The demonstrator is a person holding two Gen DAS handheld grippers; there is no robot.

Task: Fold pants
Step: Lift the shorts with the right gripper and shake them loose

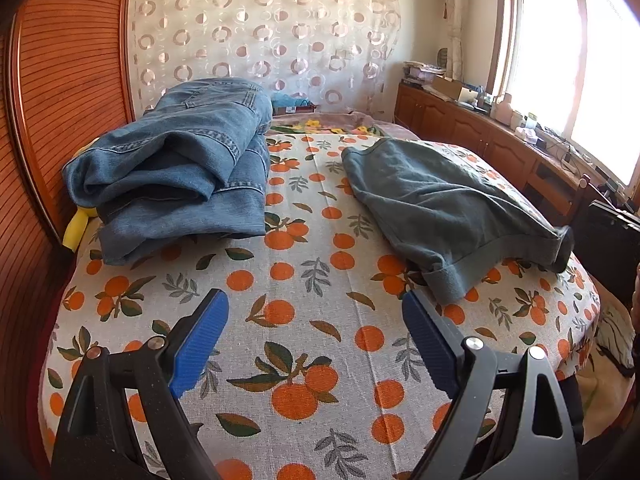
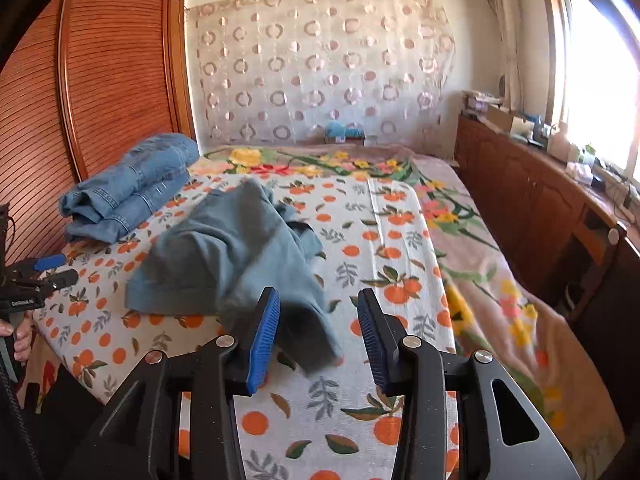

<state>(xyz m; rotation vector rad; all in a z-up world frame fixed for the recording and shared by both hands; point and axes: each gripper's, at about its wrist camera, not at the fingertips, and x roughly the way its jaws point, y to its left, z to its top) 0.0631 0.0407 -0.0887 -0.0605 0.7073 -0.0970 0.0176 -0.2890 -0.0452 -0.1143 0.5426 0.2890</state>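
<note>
On the bed: grey-green pants [image 2: 236, 256] lie rumpled beside folded jeans [image 1: 176, 168].
Left tongs [image 1: 316, 340] wide open, right tongs [image 2: 318, 336] part open, both empty; we grip the hem corners and pull flat first.

A bedroom on a sunny day.
Bright window [image 1: 560, 60], brown cupboards [image 1: 460, 120] below it, dotted curtain [image 1: 260, 32] on the wall.

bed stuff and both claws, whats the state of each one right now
jeans: folded, stacked by the headboard
grey-blue pants: loose and rumpled on the orange-print sheet, not yet folded
left claw: open, empty, over the sheet
right claw: open, pant cuff between the pads, not pinched
</note>
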